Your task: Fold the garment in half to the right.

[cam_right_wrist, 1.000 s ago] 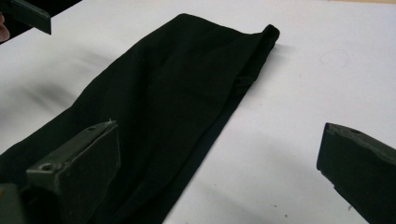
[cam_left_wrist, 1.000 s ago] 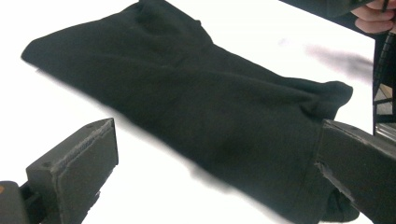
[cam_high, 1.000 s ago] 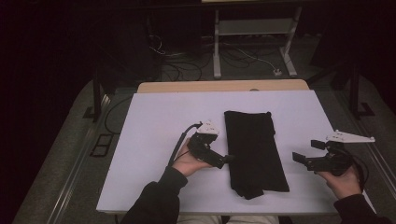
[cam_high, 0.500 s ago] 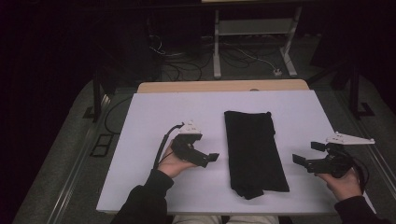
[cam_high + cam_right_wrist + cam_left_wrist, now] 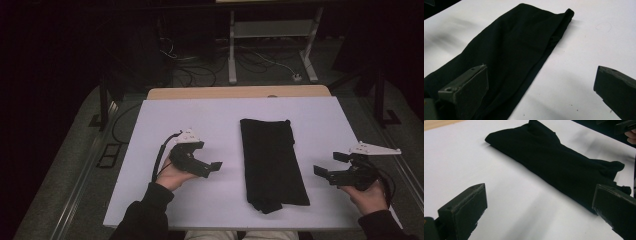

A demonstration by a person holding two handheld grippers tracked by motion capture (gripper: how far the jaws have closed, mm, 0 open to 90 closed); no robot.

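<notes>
Your left gripper (image 5: pixel 212 166) hovers left of the folded black cloth (image 5: pixel 271 162), jaws spread wide and empty. Your right gripper (image 5: pixel 330 165) sits right of the cloth, jaws likewise spread, nothing between them. The cloth lies as a long strip in the middle of the surface (image 5: pixel 210 120), running near to far, apart from both grippers.

Risks, as judged from here:
- The near end of the cloth looks bunched and uneven. If you pinch there you may catch only the top layer, and the fold opens when you lift.
- The fabric is thin and limp. A jaw that comes in too flat could push the edge along the surface rather than get under it.
- If you lift one side alone, the strip will likely drag and skew.

Surface: a plain white sheet over a wooden top, whose far edge (image 5: pixel 240 92) shows bare. Room: dark, with cables (image 5: pixel 250 60) on the floor and a light metal stand (image 5: pixel 272 37) beyond the far edge.
</notes>
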